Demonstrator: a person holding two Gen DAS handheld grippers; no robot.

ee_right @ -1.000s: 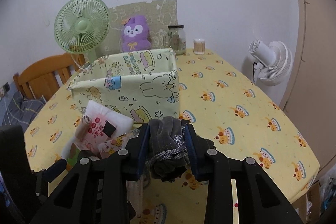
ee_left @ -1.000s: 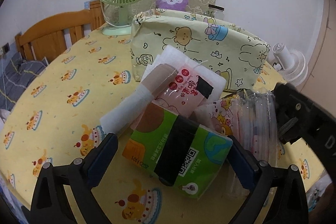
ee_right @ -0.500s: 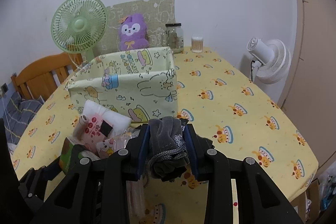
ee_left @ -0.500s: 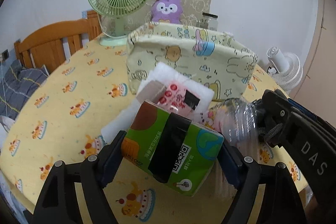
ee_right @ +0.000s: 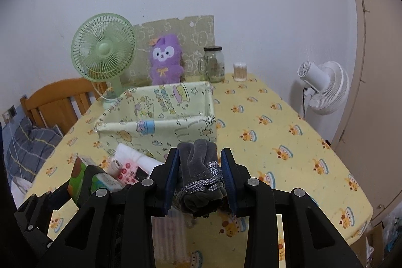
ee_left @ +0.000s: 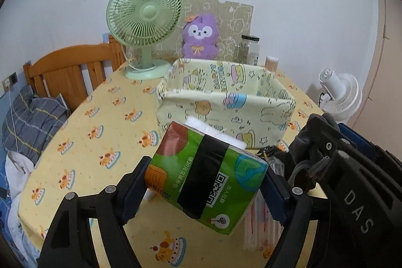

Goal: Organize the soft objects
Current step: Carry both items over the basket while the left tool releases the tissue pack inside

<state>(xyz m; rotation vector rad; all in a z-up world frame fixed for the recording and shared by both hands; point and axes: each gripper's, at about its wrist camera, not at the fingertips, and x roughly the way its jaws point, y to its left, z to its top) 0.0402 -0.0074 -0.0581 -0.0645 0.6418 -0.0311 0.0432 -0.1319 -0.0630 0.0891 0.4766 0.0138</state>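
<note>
My left gripper (ee_left: 204, 186) is shut on a green tissue pack (ee_left: 208, 177) and holds it above the table, in front of the open fabric storage box (ee_left: 226, 112). The pack also shows in the right wrist view (ee_right: 83, 173). My right gripper (ee_right: 200, 171) is shut on a grey glove bundle (ee_right: 199, 172), to the right of the left one and raised in front of the box (ee_right: 155, 127). The right gripper and bundle show in the left wrist view (ee_left: 311, 142). A pink wipes pack (ee_right: 127, 168) on a white cloth (ee_right: 130, 153) lies before the box.
A green fan (ee_left: 144, 21), a purple plush (ee_left: 199, 35), a glass jar (ee_right: 214, 63) and a cotton swab cup (ee_right: 240, 71) stand behind the box. A white fan (ee_right: 324, 87) is right of the table. A wooden chair (ee_left: 67, 72) is at the left. A clear packet (ee_left: 261, 227) lies near the front.
My left gripper closed on the green tissue pack and lifted it off the pile. Both grippers rose, so the box's inside now shows. The right gripper kept its hold on the glove bundle.
</note>
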